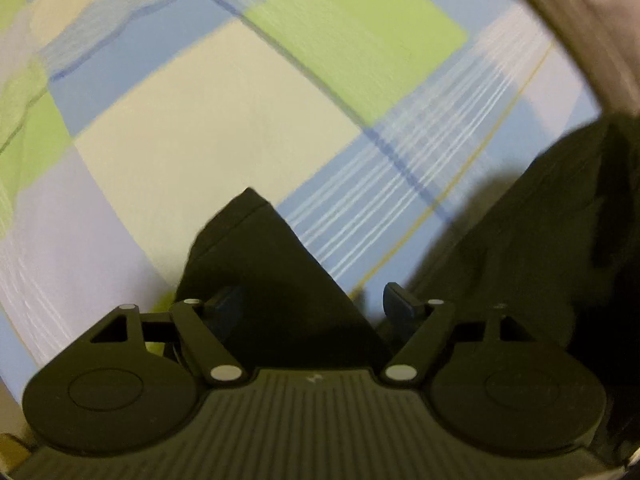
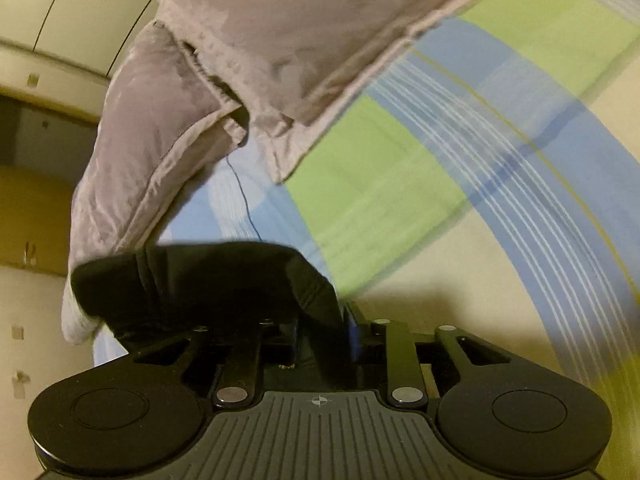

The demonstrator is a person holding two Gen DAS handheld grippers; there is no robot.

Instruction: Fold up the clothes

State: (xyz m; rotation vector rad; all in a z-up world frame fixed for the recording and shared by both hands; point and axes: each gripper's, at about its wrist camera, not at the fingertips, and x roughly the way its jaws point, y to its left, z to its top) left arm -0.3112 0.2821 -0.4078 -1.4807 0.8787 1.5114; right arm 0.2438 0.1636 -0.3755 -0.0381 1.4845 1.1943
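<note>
A checked bedsheet (image 1: pixel 208 128) of green, blue and cream fills both views, with a grey quilt (image 2: pixel 280 40) heaped along its edge. Over the sheet hangs the black garment (image 2: pixel 208 276), lifted at two places. The left gripper (image 1: pixel 316 304) has its fingers spread, a corner of the dark cloth lying between them. The right gripper (image 2: pixel 320 332) is pinched tight on a fold of it.
</note>
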